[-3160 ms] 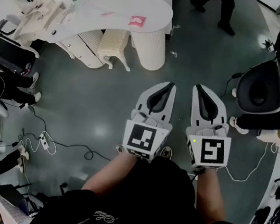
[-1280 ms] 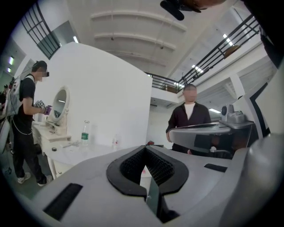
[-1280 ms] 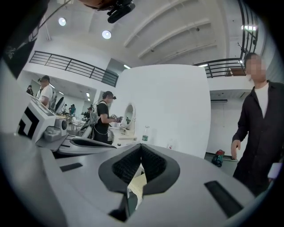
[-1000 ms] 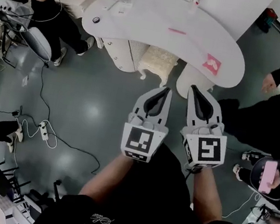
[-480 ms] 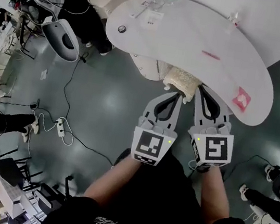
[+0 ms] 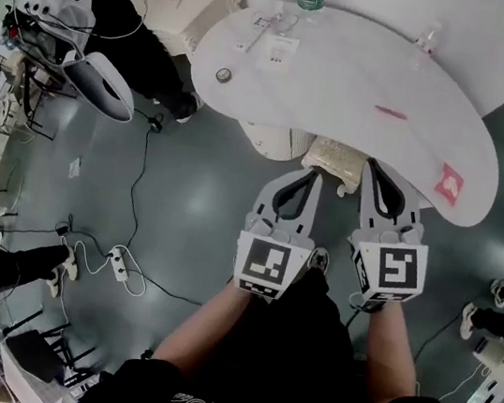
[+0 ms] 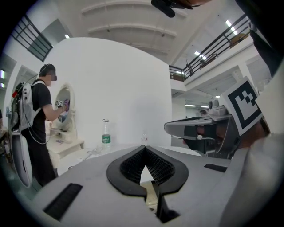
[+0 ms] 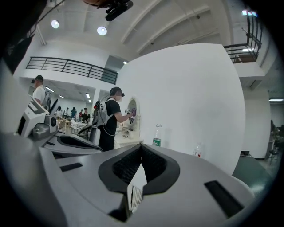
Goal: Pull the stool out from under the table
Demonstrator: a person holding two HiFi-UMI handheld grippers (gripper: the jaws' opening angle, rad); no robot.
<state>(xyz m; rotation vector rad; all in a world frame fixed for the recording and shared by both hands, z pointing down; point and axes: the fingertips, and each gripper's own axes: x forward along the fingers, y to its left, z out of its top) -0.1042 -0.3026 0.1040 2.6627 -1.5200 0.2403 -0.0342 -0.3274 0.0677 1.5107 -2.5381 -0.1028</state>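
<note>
White curved bench (image 6: 364, 90) fills the upper centre of the head view, and the cream stool (image 6: 333, 154) sits tucked under its near edge, just beyond the tips of the left tool (image 6: 312, 172) and right tool (image 6: 374, 165). In the left gripper view the jaws are pressed together on nothing, with a sliver of cream stool below them. In the right gripper view the jaws are likewise together and empty, so I judge both must spread, dip under the bench edge and take the seat evenly.
</note>
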